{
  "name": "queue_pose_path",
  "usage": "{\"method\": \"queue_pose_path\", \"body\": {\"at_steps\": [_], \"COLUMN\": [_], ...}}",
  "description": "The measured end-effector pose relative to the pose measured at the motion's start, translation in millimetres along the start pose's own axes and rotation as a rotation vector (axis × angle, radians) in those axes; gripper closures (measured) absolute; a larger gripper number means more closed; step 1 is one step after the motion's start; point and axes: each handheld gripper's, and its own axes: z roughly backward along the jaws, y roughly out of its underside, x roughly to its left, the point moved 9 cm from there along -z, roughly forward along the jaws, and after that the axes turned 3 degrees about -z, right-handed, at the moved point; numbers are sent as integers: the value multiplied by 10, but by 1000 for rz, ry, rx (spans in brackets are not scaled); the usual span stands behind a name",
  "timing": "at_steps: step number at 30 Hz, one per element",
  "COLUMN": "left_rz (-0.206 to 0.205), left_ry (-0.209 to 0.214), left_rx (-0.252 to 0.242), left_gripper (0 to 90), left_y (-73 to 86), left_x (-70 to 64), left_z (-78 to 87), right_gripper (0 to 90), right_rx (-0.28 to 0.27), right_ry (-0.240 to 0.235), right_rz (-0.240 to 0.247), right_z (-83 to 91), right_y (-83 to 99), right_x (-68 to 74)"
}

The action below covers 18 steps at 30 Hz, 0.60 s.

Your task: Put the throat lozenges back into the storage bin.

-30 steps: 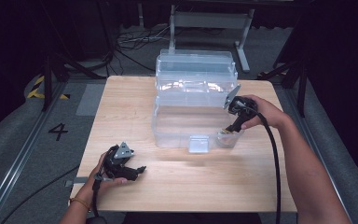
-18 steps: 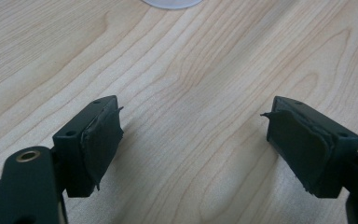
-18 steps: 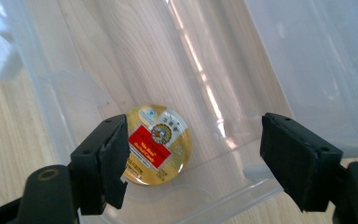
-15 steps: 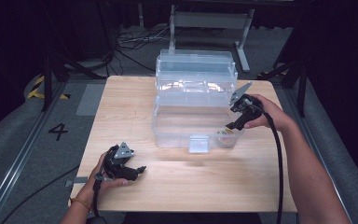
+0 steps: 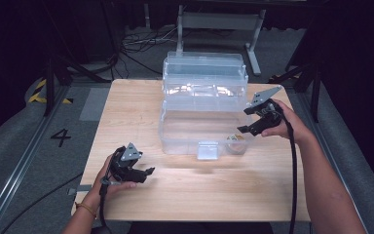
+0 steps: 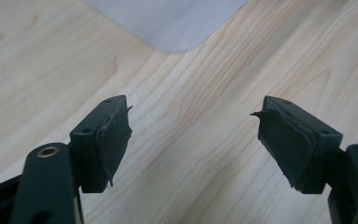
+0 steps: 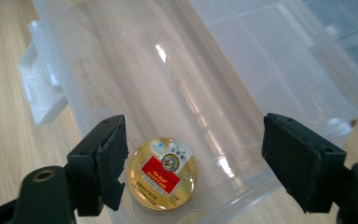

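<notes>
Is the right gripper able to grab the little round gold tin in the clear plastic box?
Probably yes. The right gripper is open just above the round gold tin, which lies in the clear plastic box, whose top looks open there, with nothing seen between them.

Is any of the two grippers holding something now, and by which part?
Nothing is held. Both the left gripper and the right gripper have open, empty jaws; the round tin lies in the clear box.

Round tin (image 7: 162, 173) in the clear box's (image 5: 185, 130) front right corner, on the table (image 5: 126, 105).
</notes>
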Motion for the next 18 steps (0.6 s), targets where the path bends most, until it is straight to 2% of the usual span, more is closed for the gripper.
{"method": "queue_pose_path", "body": {"at_steps": [5,7,10,14,18], "left_rz": [-53,-49,-73,-84,-95], "left_ry": [1,4,-7,-6,-5], "left_rx": [-29,-39,-68,-93,-102], "left_gripper": [262,262,264,268,271], "left_y": [-245,-336,-505,-676,-836], "left_x": [-38,-38,-47,-69,-100], "left_z": [109,137,178,171,119], "right_gripper": [238,246,258,278,298], "right_rx": [-48,-70,-97,-135,-177], "right_ry": [21,39,59,91,93], "right_rz": [-16,-17,-31,-20,-30], "right_z": [136,199,252,304,350], "right_y": [-53,-81,-118,-198,-291], "right_x": [-28,-49,-84,-119,-143]}}
